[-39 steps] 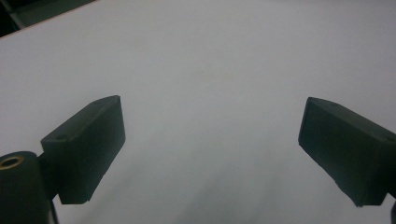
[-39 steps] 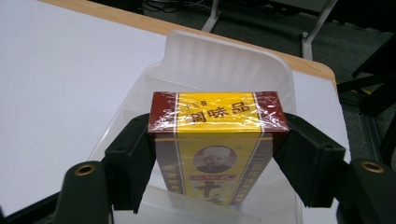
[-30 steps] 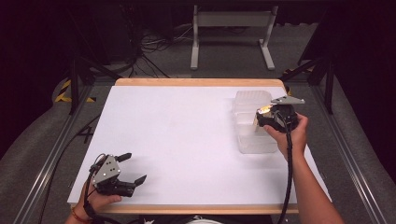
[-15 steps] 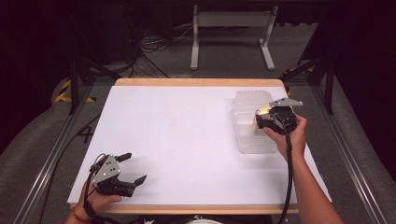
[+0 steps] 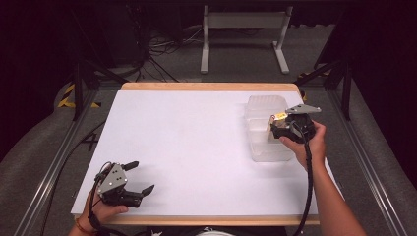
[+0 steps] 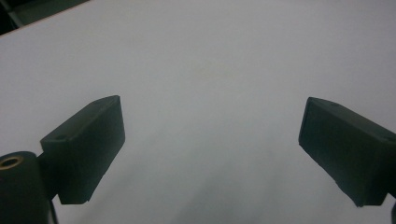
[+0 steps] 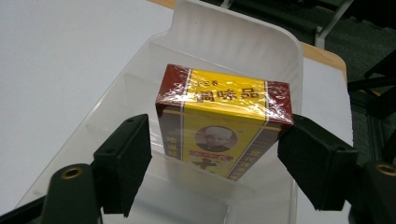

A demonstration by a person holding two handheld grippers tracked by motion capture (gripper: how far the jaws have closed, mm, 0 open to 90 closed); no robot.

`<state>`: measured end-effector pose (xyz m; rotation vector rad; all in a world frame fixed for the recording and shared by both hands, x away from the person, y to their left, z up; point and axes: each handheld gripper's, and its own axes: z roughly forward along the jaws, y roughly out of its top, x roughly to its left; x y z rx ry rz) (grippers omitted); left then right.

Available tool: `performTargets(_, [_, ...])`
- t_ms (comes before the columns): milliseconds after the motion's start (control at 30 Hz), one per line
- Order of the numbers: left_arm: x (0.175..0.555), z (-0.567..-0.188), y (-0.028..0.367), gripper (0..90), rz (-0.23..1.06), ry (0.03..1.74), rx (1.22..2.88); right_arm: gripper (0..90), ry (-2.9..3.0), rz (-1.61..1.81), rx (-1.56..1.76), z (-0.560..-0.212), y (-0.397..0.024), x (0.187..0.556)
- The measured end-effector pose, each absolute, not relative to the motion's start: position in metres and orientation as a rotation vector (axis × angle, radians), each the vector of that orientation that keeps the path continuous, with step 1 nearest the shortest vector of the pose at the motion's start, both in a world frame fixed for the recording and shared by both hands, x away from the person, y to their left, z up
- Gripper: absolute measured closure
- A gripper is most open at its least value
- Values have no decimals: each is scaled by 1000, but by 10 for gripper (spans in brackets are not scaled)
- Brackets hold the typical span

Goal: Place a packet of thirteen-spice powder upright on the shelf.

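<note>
Two grippers are at work on a white table [image 5: 196,142], well apart from each other. At the table's right side the right gripper [image 7: 215,154] hangs over a clear plastic tray [image 5: 268,105] split by cross walls into compartments. Between its black jaws stands a small box [image 7: 224,123] wrapped in glossy film — yellow in the middle with dark red bands at the sides. On its top face runs a line of dark Chinese characters, with a smaller line above that is too fine to read; the front carries a round portrait emblem and a red strip of further characters below it, blurred. The box stands upright and slightly tilted inside the tray, its lower end behind a cross wall in a middle compartment. These jaws have just been opening: a clear gap shows between the left jaw and the box, while the right jaw sits right against the box's edge — whether it touches I cannot tell.

Near the front left corner, the left gripper [image 5: 137,178] rests low over the bare table, its jaws spread wide with nothing between them.
</note>
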<state>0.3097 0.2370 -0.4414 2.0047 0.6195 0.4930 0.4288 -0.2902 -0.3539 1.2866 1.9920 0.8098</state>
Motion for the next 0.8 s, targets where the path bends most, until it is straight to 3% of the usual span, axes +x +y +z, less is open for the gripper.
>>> performTargets(800, [309, -441, 237, 78, 496, 622, 2002, 213, 2055, 812, 1178, -343, -288, 413])
